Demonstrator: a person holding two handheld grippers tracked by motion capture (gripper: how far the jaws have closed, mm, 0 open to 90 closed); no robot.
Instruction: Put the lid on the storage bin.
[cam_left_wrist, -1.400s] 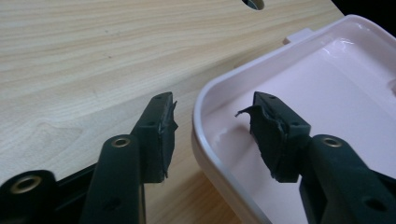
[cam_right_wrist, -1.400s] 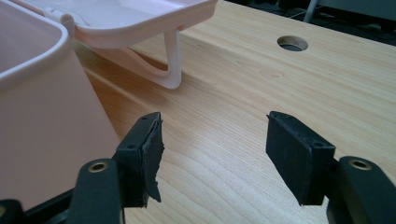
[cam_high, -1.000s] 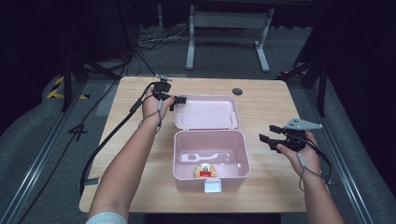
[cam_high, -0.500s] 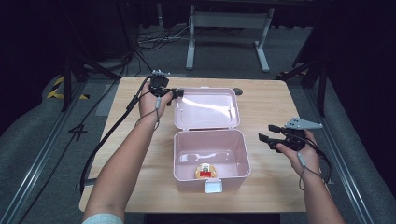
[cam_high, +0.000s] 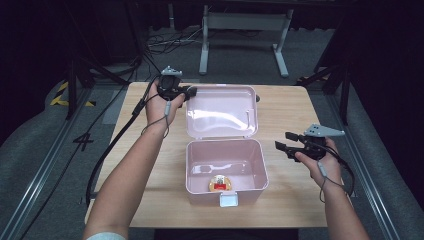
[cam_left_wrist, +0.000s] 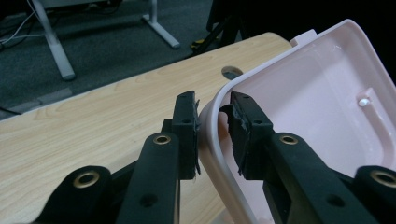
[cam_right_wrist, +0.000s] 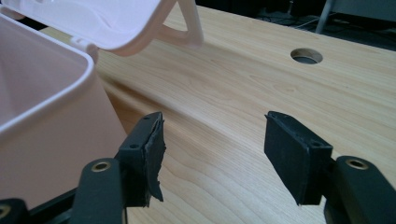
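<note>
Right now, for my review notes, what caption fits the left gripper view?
Left gripper clamped on the rim of the pink box lid, lifted above the wooden table.

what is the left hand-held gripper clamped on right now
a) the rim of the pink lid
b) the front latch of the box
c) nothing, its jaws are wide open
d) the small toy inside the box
a: in the left gripper view the left hand-held gripper has one jaw on each side of the rim of the pink lid, pressing on it, while the toy lies untouched inside the box.
</note>
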